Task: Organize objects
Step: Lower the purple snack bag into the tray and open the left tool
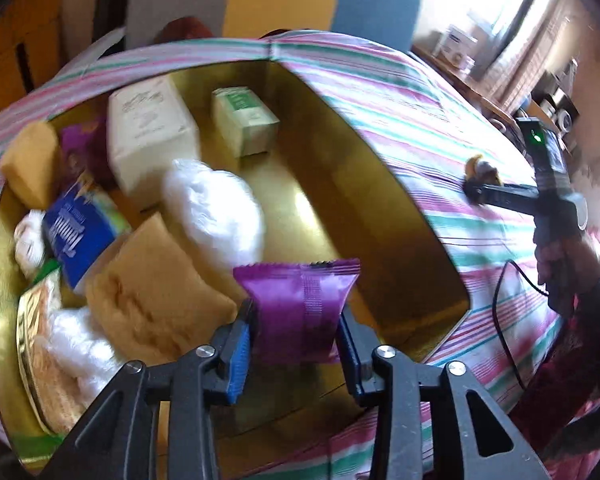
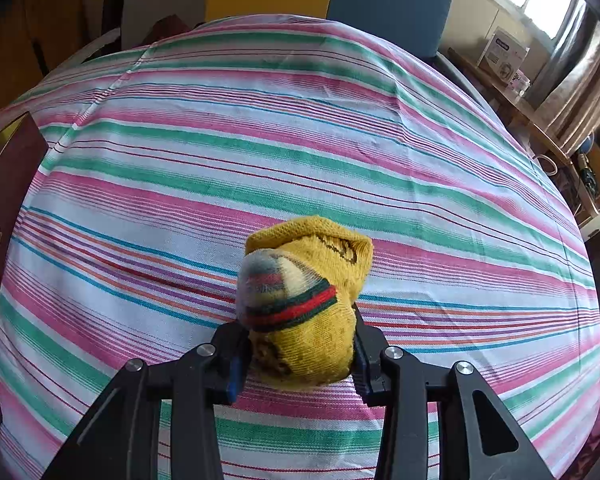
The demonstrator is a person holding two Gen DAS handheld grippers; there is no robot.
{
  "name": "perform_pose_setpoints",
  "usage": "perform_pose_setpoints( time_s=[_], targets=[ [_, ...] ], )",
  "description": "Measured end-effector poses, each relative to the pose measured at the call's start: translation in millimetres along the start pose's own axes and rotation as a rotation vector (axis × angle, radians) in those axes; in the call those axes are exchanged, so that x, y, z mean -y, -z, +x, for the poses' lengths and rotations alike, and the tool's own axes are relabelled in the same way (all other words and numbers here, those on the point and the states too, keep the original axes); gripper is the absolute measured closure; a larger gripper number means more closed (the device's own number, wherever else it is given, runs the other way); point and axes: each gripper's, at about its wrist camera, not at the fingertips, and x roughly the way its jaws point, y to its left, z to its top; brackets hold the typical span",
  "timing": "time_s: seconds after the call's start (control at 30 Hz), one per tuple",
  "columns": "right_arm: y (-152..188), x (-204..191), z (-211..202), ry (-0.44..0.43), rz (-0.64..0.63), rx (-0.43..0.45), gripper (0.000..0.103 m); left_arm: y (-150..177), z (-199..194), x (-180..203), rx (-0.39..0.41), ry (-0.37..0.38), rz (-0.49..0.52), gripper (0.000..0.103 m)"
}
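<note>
1. Left wrist view. We see the left gripper [image 1: 296, 336] above the near edge of the gold-lined box [image 1: 404, 216], with a purple snack packet [image 1: 300, 308] between its blue pads. The packet hangs there, but whether the pads press it or have slackened we cannot tell (the frame is blurred).
2. Same view, the box interior. The left half is crowded: two tan sponges [image 1: 152, 300], a blue tissue pack [image 1: 76, 236], a white crinkled bag [image 1: 216, 216], a cream carton [image 1: 152, 136] and a small green-and-white carton [image 1: 244, 120]. Bare gold floor lies open along the right wall, from the far corner to the near rim.
3. Same view, right side. The right gripper [image 1: 480, 190] is held by a hand [image 1: 552, 264] over the striped tablecloth [image 1: 420, 120], well apart from the box wall.
4. Right wrist view. The right gripper [image 2: 300, 356] is clamped on a rolled yellow sock [image 2: 308, 300] with a red-and-green band, low over the tablecloth [image 2: 260, 152].
5. Same view, edges. The cloth lies open ahead and to both sides; the box's dark outer wall [image 2: 8, 200] shows only at the far left edge.
</note>
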Motion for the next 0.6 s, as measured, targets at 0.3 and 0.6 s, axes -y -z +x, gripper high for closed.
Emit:
perform_pose_setpoints(
  time_s=[0.3, 0.6],
  targets=[
    [-1, 0, -1, -0.006, -0.004, 0.003, 0.060, 21, -18, -18, 0.054, 0.018, -0.086, 0.062],
    [-2, 6, -3, -0.020, 0.034, -0.011, 0.059, 25, -43, -27, 0.129, -0.001, -0.121, 0.061]
  ],
)
